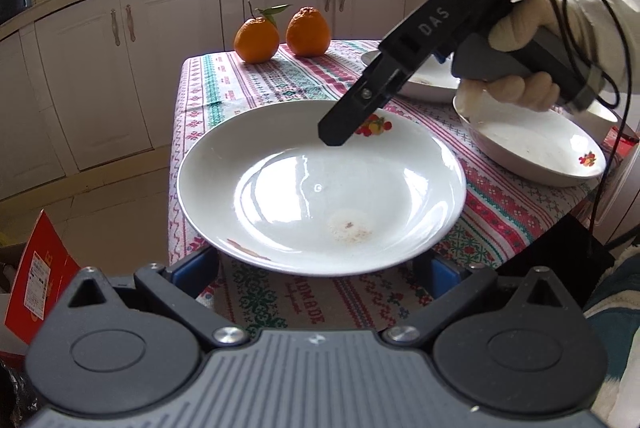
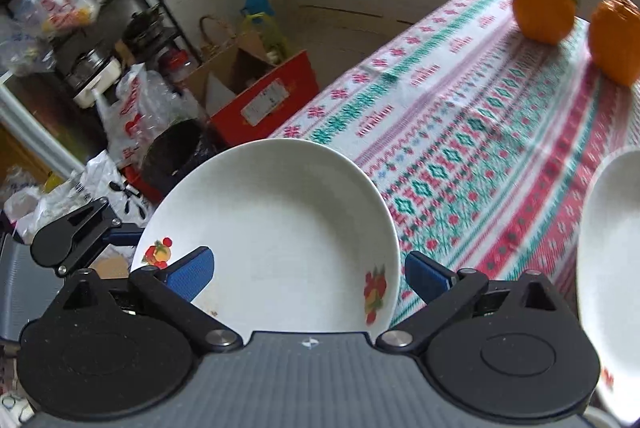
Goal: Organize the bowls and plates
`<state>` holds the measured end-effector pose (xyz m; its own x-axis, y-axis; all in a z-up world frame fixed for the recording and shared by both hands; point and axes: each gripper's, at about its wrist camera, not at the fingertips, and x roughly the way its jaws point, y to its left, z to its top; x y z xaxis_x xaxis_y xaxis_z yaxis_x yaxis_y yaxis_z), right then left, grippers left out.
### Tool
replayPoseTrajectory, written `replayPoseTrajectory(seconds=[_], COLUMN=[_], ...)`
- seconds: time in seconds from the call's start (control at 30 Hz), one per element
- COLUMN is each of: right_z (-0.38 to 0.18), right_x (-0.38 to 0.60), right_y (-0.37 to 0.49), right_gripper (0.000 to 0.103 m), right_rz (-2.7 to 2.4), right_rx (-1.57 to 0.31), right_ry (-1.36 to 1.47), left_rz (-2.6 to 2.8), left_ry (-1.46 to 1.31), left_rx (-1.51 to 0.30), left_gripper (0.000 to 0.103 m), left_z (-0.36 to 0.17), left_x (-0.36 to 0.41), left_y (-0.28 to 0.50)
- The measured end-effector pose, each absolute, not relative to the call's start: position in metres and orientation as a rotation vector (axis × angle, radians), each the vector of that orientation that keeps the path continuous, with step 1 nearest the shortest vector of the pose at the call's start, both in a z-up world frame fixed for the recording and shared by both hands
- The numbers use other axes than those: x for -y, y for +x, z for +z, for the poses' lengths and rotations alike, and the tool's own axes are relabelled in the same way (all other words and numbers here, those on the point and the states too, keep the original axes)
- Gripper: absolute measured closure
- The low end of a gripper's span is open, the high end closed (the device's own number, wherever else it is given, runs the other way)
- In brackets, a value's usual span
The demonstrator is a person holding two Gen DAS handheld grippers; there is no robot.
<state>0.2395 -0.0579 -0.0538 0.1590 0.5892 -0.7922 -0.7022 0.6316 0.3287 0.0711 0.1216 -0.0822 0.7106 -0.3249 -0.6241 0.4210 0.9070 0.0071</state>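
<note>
A: How many dishes?

B: Three white glazed round ones on the patterned cloth of the tabletop (image 1: 256, 88): a big shallow plate (image 1: 320, 188) at the near edge, a second plate (image 1: 536, 148) to its right, a third dish (image 1: 424, 84) behind. Two oranges (image 1: 256, 38) too.

A: And the tools?

B: The left tool (image 1: 324, 268) has blue ribbed pads spread wide at the big plate's near rim. The right tool (image 2: 310, 274), angled downward in a gloved hand (image 1: 524, 44), is spread over the plate, touching nothing.
</note>
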Motion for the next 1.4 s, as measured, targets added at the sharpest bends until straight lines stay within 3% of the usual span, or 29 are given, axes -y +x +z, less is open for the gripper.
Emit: replayPoseTrajectory(seconds=[0.13,0.3,0.47,1.4], right_z=[-0.056,-0.06,-0.064,-0.052], right_x=[0.057,0.059,0.059,0.065], right_y=[0.25,0.262,0.267,0.299], right_gripper=[0.014,0.019,0.024,0.024], right_rz=[0.949,0.982,1.005,0.971], right_rx=[-1.077,-1.109,-1.13,-1.081], right_ry=[-0.123,-0.064,-0.04,-0.039], left_rz=[-0.43,-0.46,-0.47,-0.512], left_ry=[0.147,0.144,0.144,0.191], left_rx=[-0.671,-0.686,-0.697,-0.736], left_gripper=[0.002,0.008,0.009,0.01], left_z=[-0.082,-0.082,-0.082,-0.069], left_x=[-0.124,-0.126,-0.126,-0.125], left_y=[0.073,0.076,0.08,0.13])
